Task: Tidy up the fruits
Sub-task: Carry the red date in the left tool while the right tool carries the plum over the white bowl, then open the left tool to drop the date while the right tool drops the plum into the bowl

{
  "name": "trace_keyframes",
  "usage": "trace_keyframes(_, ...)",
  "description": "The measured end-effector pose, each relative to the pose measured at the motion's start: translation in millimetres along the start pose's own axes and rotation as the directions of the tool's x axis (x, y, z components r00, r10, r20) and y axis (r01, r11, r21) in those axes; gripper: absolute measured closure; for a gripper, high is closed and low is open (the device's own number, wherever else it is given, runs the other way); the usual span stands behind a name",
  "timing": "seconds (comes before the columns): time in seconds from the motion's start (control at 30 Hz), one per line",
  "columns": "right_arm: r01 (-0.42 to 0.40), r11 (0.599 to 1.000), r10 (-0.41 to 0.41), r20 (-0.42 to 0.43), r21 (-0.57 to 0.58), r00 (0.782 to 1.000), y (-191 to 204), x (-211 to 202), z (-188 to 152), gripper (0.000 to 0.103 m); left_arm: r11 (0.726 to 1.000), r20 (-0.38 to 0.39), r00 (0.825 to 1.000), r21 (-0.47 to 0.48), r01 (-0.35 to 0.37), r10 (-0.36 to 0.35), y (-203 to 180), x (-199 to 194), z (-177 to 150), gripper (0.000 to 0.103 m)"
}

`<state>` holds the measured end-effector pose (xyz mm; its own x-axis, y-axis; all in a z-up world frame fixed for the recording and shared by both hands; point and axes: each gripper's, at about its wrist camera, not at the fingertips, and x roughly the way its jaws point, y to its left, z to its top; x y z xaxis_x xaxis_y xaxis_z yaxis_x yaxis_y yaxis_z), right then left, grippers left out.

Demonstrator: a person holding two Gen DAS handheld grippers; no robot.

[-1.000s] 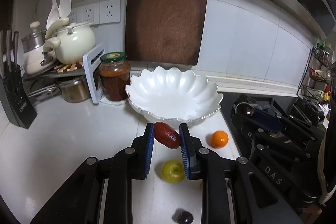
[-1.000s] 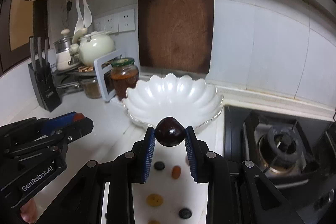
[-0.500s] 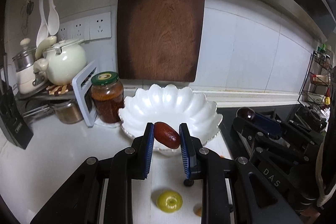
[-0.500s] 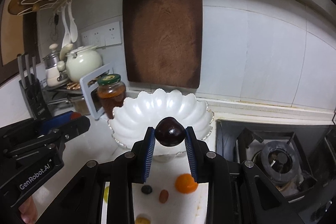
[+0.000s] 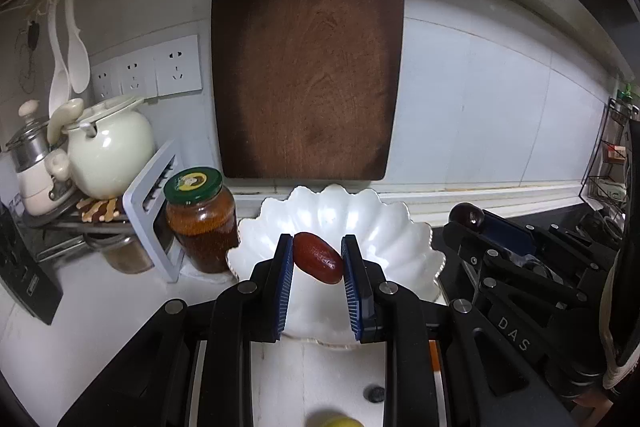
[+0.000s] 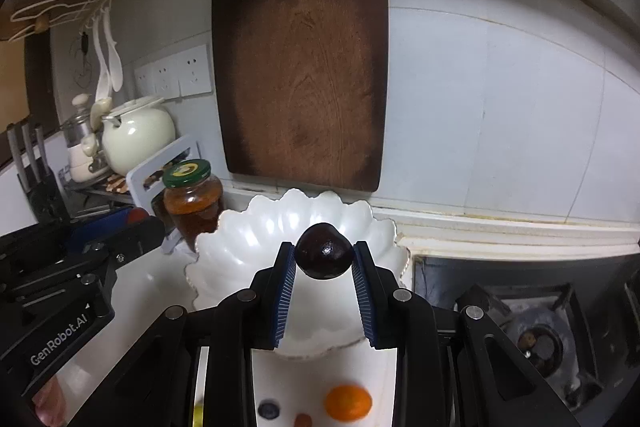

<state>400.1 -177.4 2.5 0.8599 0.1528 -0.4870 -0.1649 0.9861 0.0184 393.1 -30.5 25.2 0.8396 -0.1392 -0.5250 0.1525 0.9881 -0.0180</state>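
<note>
Between the blue ribbed pads of the left tongs (image 5: 318,261) sits an oblong, glossy red-brown fruit (image 5: 318,262), clamped slantwise w/ only its ends touching the pads, held over the white scalloped ceramic bowl (image 5: 404,239). The right tongs (image 6: 324,259) are clamped on a round, dark purple-brown fruit (image 6: 324,256), also above that bowl, nearer its front half.

Risks, as I judge them:
- Red-brown fruit is gripped at a slant on small contact patches; it could pivot or squirt out if the grip loosens unevenly, and land on the table instead of in the bowl.
- Round fruit is smooth and shiny and gripped near the pad tips; dropped from height it could bounce off the glazed bowl and roll twd the black gas stove (image 6: 536,339) on the right.
- Both tongs crowd over one bowl, so the bodies could knock each other or the rim; the bowl might skid.
- The glass jar of brown-orange preserve w/ green lid (image 5: 200,223) stands just beside the bowl's left edge; a wide swing of the left tongs could tip it.

On the white table (image 6: 320,379) below: an orange citrus (image 6: 347,403), a small dark blue berry (image 6: 268,409), plus a small reddish fruit at frame edge, still to collect.

Writing: "GenRobot.AI" on the left tongs' body seen from the right camera; "DAS" on the right tongs' body seen from the left camera. Jar-lid print is too small to read.
</note>
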Motion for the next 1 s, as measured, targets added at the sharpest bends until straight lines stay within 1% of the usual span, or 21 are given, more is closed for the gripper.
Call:
trace_keyframes(0.17,-0.006,1.000,0.006,-0.045,0.002,0.999,-4,22,10,0.073,1.000,-0.042,0.999,-0.013,0.004,-0.004,6,24,13,0.078)
trace_keyframes(0.3,-0.006,1.000,0.007,-0.097,0.002,0.995,-9,47,17,0.073,1.000,-0.082,0.997,-0.027,-0.002,0.000,11,46,19,0.078)
trace_keyframes(0.4,-0.003,1.000,0.004,-0.125,0.007,0.992,-11,62,21,0.073,0.999,-0.117,0.993,-0.040,-0.004,-0.001,15,64,23,0.078)
trace_keyframes(0.5,0.008,1.000,-0.008,-0.162,-0.001,0.987,-9,81,26,0.073,0.999,-0.136,0.991,-0.035,-0.022,0.017,18,81,26,0.078)
trace_keyframes(0.57,0.008,1.000,-0.008,-0.185,-0.001,0.983,-8,91,29,0.073,0.999,-0.164,0.986,-0.045,-0.020,0.012,20,93,27,0.078)
trace_keyframes(0.7,0.014,1.000,-0.016,-0.254,-0.008,0.967,-5,115,34,0.073,0.998,-0.224,0.975,-0.054,-0.011,-0.001,25,119,29,0.078)
trace_keyframes(0.77,0.015,1.000,-0.017,-0.291,-0.008,0.957,-6,128,35,0.073,0.998,-0.264,0.964,-0.066,-0.006,-0.012,28,133,29,0.078)
trace_keyframes(0.9,0.003,1.000,0.000,-0.366,0.009,0.931,-12,152,32,0.073,0.998,-0.318,0.948,-0.070,-0.007,-0.016,31,156,28,0.078)
trace_keyframes(1.0,0.000,1.000,0.004,-0.405,0.012,0.914,-14,165,29,0.073,0.997,-0.361,0.933,-0.073,-0.010,-0.017,34,172,26,0.078)
